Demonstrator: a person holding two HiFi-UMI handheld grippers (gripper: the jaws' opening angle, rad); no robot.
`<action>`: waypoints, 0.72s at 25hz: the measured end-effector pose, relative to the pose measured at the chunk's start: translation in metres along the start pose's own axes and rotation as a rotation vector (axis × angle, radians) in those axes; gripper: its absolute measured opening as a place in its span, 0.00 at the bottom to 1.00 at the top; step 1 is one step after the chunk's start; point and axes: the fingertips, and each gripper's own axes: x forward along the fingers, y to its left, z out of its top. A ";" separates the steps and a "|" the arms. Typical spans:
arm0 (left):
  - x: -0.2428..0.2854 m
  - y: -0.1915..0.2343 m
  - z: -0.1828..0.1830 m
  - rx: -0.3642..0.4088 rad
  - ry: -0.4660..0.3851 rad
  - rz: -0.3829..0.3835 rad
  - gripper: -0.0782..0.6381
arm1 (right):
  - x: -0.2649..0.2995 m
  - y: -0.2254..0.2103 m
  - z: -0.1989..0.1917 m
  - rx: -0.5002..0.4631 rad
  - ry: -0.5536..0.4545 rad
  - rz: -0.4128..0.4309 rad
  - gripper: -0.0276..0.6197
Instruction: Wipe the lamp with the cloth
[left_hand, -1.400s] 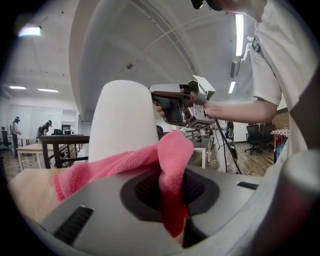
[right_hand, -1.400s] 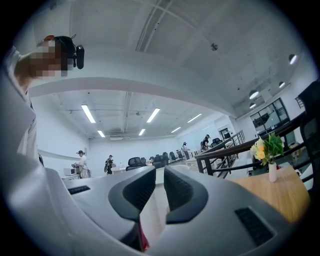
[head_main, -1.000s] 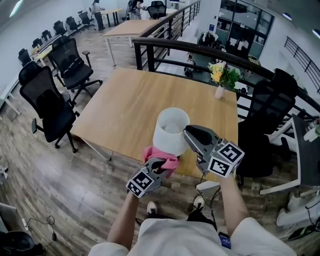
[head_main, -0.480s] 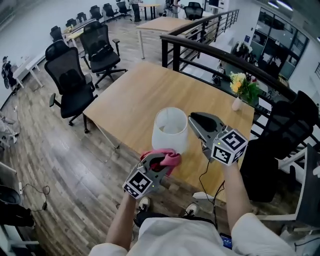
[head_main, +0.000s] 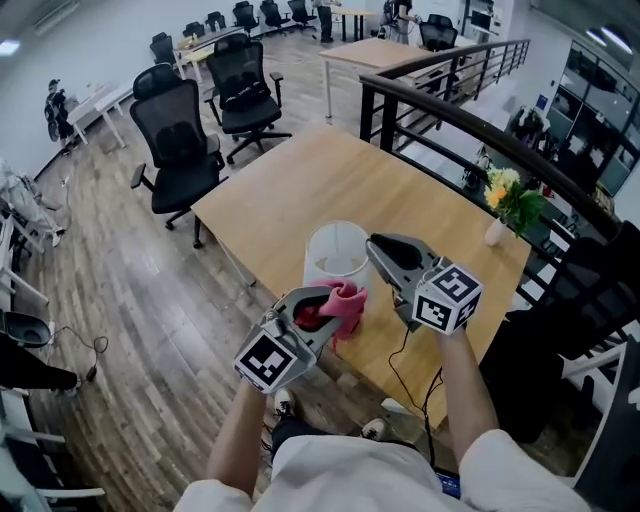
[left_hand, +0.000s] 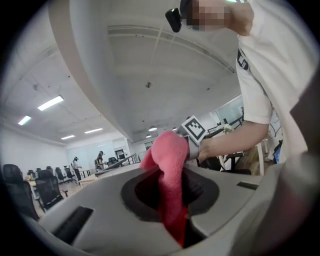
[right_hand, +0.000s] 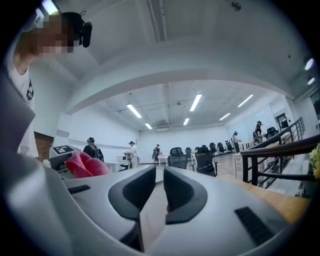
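A white lamp shade (head_main: 330, 262) stands near the front edge of the wooden table (head_main: 290, 190). My right gripper (head_main: 373, 247) reaches in from the right and has the shade's upper rim (right_hand: 154, 215) between its jaws. The pads press on that thin white wall while the jaws are opening. My left gripper (head_main: 322, 306) is shut on a pink cloth (head_main: 346, 302), held against the shade's near side just below the rim. The cloth (left_hand: 170, 170) bulges out between the left jaws. In the right gripper view the cloth (right_hand: 85, 165) shows at the left.
Black office chairs (head_main: 185, 150) stand left of the table on the wooden floor. A small vase of flowers (head_main: 505, 200) sits at the table's far right corner, with a dark railing (head_main: 470, 120) behind it. A cable (head_main: 400, 350) hangs over the front edge.
My left gripper has risen with the pink cloth, from the shade's bottom to near its rim. The right gripper has stayed on the rim, and the head view has swung round.
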 end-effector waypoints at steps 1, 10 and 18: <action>-0.001 0.002 0.009 -0.005 -0.014 0.027 0.23 | 0.000 0.000 0.000 0.012 -0.005 0.008 0.12; 0.021 -0.002 0.030 0.089 0.013 0.181 0.23 | -0.006 -0.002 0.001 0.068 -0.009 0.068 0.12; 0.044 -0.026 -0.028 0.138 0.172 0.231 0.23 | -0.050 -0.034 -0.040 0.182 0.080 -0.028 0.10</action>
